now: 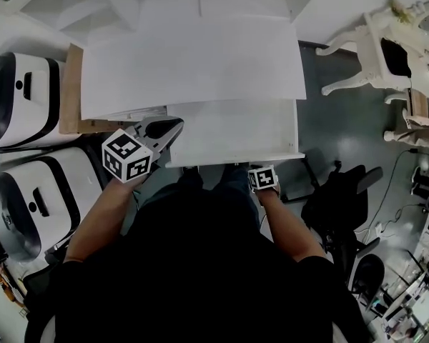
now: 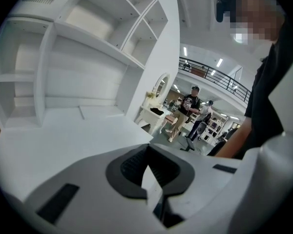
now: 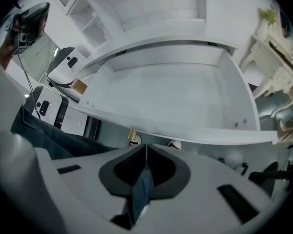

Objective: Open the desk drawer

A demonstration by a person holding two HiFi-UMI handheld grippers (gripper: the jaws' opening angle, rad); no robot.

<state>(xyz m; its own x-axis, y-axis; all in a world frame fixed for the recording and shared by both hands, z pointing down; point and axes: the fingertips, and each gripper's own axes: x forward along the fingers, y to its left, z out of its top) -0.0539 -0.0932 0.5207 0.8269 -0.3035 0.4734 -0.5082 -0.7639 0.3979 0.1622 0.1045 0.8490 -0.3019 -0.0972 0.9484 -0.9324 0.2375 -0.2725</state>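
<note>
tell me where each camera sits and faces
Head view: on the head, steeply down at desk top and open drawer; both forearms show.
Left gripper view: on the left gripper, across the desk top toward the shelves; shut jaws, an arm.
Right gripper view: on the right gripper, down into the drawer; shut jaws, jeans.
Shared: head and right gripper views both show the drawer.
</note>
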